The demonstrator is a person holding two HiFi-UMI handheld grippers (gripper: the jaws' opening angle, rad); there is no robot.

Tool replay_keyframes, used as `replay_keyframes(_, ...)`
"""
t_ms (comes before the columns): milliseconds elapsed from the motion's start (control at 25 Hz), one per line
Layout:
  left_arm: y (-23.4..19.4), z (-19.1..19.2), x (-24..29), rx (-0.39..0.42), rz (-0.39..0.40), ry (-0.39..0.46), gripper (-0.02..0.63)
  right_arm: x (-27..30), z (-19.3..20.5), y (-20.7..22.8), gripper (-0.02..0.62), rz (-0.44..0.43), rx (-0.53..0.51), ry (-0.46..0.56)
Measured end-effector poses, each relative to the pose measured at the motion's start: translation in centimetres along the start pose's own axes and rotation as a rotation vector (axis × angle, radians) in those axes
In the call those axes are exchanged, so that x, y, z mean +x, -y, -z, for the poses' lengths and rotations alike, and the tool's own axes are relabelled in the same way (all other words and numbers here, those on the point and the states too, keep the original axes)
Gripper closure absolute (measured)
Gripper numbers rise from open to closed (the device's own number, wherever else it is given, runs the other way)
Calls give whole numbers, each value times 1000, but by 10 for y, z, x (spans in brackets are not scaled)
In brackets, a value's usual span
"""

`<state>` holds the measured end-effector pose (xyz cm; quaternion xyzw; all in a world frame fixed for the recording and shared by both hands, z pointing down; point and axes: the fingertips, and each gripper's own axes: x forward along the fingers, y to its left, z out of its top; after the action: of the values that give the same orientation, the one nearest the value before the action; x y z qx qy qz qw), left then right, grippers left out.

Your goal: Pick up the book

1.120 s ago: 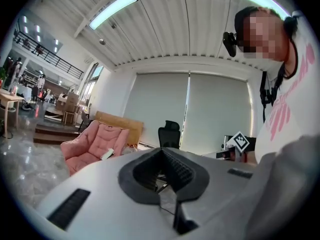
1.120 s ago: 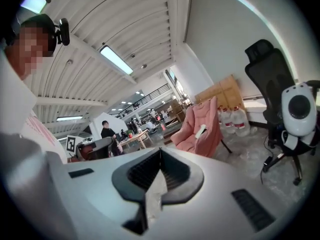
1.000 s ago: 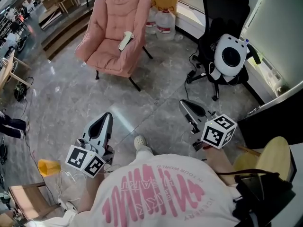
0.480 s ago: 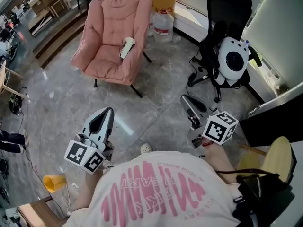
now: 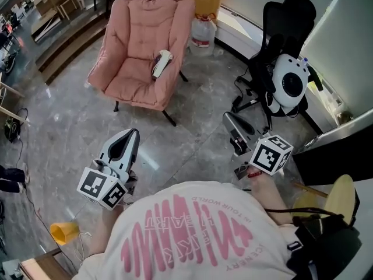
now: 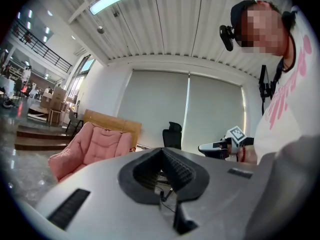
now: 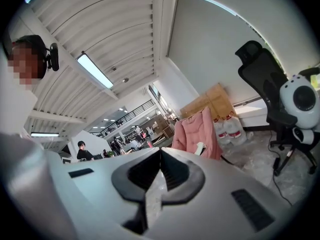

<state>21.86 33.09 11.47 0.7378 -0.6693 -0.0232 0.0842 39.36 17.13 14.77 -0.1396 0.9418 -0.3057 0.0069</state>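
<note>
The book (image 5: pixel 161 63) is a pale, slim thing lying on the seat of a pink padded armchair (image 5: pixel 140 45) across the grey stone floor. In the right gripper view the book (image 7: pixel 200 148) shows against the same armchair (image 7: pixel 195 134). My left gripper (image 5: pixel 133 133) is held level well short of the chair, shut and holding nothing. My right gripper (image 5: pixel 227 117) is also level and shut with nothing in it, to the right of the chair's front leg. In each gripper view the jaws meet: left gripper (image 6: pixel 161 152), right gripper (image 7: pixel 160 152).
A black office chair (image 5: pixel 285 22) with a round white device (image 5: pixel 289 81) on it stands at the right. Water bottles (image 5: pixel 202 31) sit behind the armchair. Steps (image 5: pixel 58 39) rise at the far left. A yellow cone (image 5: pixel 63 232) lies near left, a wooden stool (image 5: pixel 341 197) near right.
The person has walked toward the armchair, carrying both grippers forward. The chair and book sit lower in the head view. The shoe seen earlier is now hidden.
</note>
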Motion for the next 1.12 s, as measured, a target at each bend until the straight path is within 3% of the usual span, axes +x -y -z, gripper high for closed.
replay_keyframes(360,-27,3,-3,40,-6,-14,597,30,5,-3,583,1,2,-13)
replay_keyframes(720,-35,14,-1,-9,7,-28,597,29,16,3,583,48,27,-45)
replay_keyframes(1120,-43,16,10,13,-3,-41,597,60,7,14,583,33,56,-43)
